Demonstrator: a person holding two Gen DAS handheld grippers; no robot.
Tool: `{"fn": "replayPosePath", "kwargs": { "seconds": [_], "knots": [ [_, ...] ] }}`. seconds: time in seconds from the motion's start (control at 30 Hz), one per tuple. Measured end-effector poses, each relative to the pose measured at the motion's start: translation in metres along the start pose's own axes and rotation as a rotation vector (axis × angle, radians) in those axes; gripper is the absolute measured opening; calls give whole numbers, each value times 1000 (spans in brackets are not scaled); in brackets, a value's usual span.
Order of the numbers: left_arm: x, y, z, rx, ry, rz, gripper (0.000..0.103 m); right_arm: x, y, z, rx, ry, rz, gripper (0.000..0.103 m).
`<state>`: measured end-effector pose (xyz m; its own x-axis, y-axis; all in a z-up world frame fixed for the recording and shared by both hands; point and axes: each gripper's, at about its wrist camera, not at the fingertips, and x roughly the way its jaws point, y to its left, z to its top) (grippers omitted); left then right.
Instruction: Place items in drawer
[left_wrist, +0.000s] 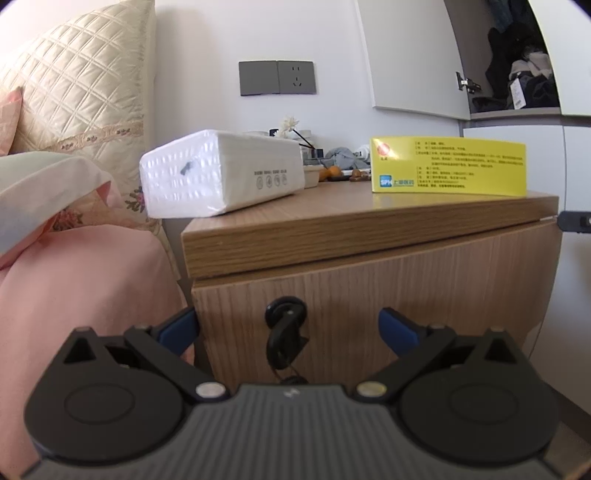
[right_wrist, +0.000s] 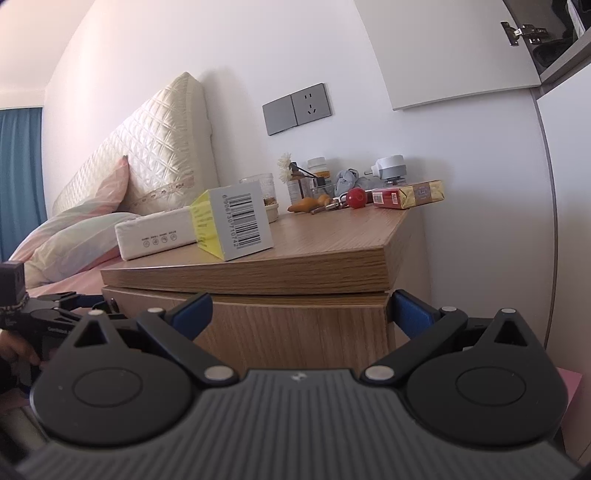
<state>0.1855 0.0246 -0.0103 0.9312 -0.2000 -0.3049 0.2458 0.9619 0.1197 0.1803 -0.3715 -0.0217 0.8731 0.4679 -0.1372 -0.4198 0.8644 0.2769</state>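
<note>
The drawer (left_wrist: 369, 295) forms the front of a wooden nightstand (left_wrist: 351, 225) beside a bed, and it is closed, its face flush under the thick top slab; a black key (left_wrist: 286, 332) hangs from the lock at the middle of the drawer front, straight ahead of the left gripper (left_wrist: 288, 328), whose blue-padded fingers (left_wrist: 177, 328) are spread wide to either side of the key and hold nothing; the right gripper (right_wrist: 301, 314) is likewise wide open and empty, its fingers (right_wrist: 194, 314) level with the upper edge of the drawer front near the nightstand's right corner, one finger to each side of that corner; on the top, near the front edge, a yellow medicine box (left_wrist: 448, 166) stands on its long side, its barcoded end (right_wrist: 243, 221) facing the right wrist camera; just beside it, toward the bed, a white tissue pack (left_wrist: 221, 173) lies flat with one end overhanging the left edge; further back against the wall sit a red ball (right_wrist: 357, 197), a red and gold cigarette pack (right_wrist: 406, 194), small bottles and a white plug adapter (right_wrist: 389, 166); a grey wall socket (left_wrist: 277, 77) is mounted above; a quilted cream pillow (left_wrist: 74, 92) leans against the wall by the pink bedding (left_wrist: 74, 288).
</note>
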Motion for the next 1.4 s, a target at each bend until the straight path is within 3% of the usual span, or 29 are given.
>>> {"fn": "replayPosePath", "kwargs": {
  "seconds": [0.23,0.6,1.03,1.4],
  "knots": [
    [8,0,-3,4,15,8,103,-2,14,-1,-39,-3,-73,103],
    [9,3,-1,-4,-3,-12,103,11,14,-3,-52,7,-90,103],
    [4,0,-1,-5,4,-10,103,5,-3,2,-36,36,46,103],
    [-14,-5,-5,-16,6,6,103,-10,4,-1,-53,48,68,103]
  ]
}}
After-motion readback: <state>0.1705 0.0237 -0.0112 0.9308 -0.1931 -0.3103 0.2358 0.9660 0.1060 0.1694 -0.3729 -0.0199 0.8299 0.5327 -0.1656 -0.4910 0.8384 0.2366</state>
